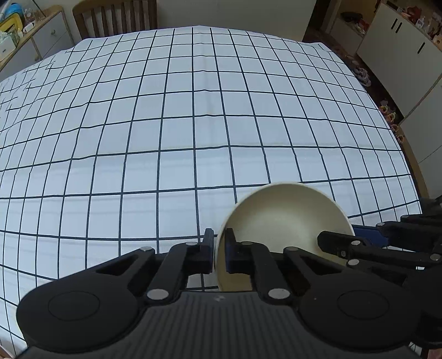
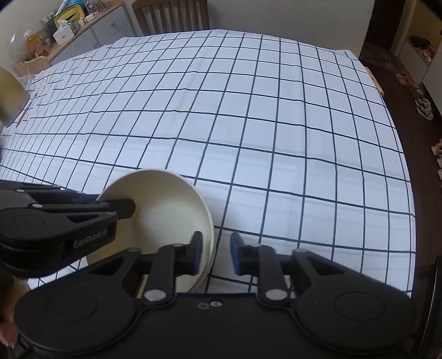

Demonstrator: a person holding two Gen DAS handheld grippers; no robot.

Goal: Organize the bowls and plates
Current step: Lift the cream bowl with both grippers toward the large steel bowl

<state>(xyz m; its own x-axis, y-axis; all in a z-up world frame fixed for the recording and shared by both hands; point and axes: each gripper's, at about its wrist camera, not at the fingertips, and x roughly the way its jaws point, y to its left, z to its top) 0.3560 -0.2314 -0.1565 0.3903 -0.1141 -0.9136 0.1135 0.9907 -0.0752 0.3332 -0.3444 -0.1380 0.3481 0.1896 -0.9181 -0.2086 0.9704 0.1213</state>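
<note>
A cream bowl [image 1: 284, 215] is held tilted above the checked tablecloth [image 1: 193, 124]. My left gripper [image 1: 220, 248] is shut on the bowl's left rim, one finger outside and one inside. In the right wrist view the same bowl [image 2: 165, 212] sits at lower left. My right gripper [image 2: 216, 255] straddles the bowl's right rim with its jaws apart, a gap showing between the wall and the right finger. The right gripper also shows in the left wrist view [image 1: 345, 248], and the left gripper in the right wrist view [image 2: 121, 207].
The tablecloth [image 2: 248, 124] covers the whole table. A wooden chair [image 1: 116, 16] stands at the far edge. A sideboard with boxes [image 2: 69, 24] is at the far left. A cream object [image 2: 11, 96] shows at the left edge. Cabinets [image 1: 400, 55] and floor are on the right.
</note>
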